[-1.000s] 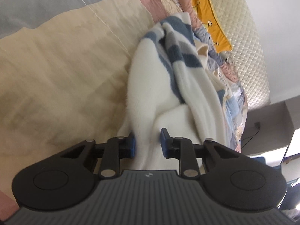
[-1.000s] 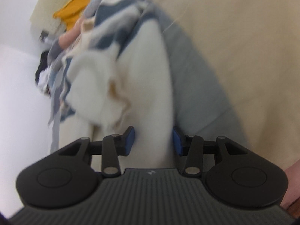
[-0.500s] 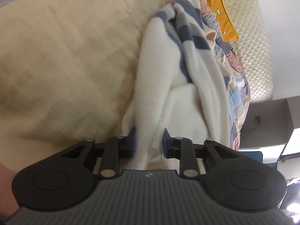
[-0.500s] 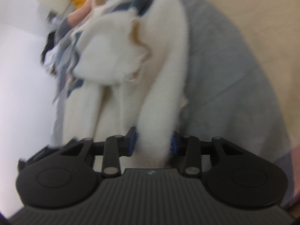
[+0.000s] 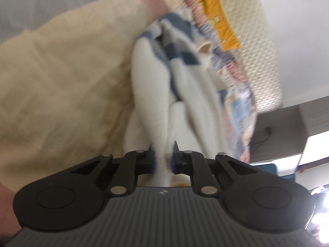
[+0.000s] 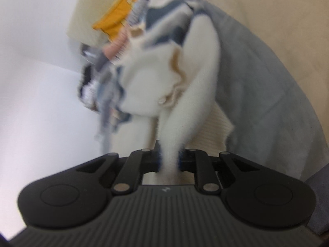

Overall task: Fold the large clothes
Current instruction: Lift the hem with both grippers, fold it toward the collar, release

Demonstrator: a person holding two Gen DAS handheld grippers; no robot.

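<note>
A fluffy white sweater (image 5: pixel 150 86) with blue and grey stripes lies bunched on a patchwork bedspread (image 5: pixel 61 72). My left gripper (image 5: pixel 163 156) is closing its jaws on a pinched fold of the white fabric, which fills the narrow gap between the blue pads. In the right wrist view the same sweater (image 6: pixel 197 65) hangs in a twisted bundle. My right gripper (image 6: pixel 169 157) is closing too, with a thin rope of white fabric squeezed between its pads. Both views are blurred by motion.
The bedspread has cream, grey (image 6: pixel 267 94) and pink patches. A yellow cloth (image 5: pixel 218 16) and a quilted cream mattress edge (image 5: pixel 259 47) lie beyond the sweater. A white wall (image 6: pixel 41 65) fills the left of the right wrist view, dark furniture (image 5: pixel 287 129) the left wrist view's right.
Both grippers have narrowed their jaws onto the white fabric, from loosely around it to pinching it. The sweater has been drawn up into tighter, stretched folds.
</note>
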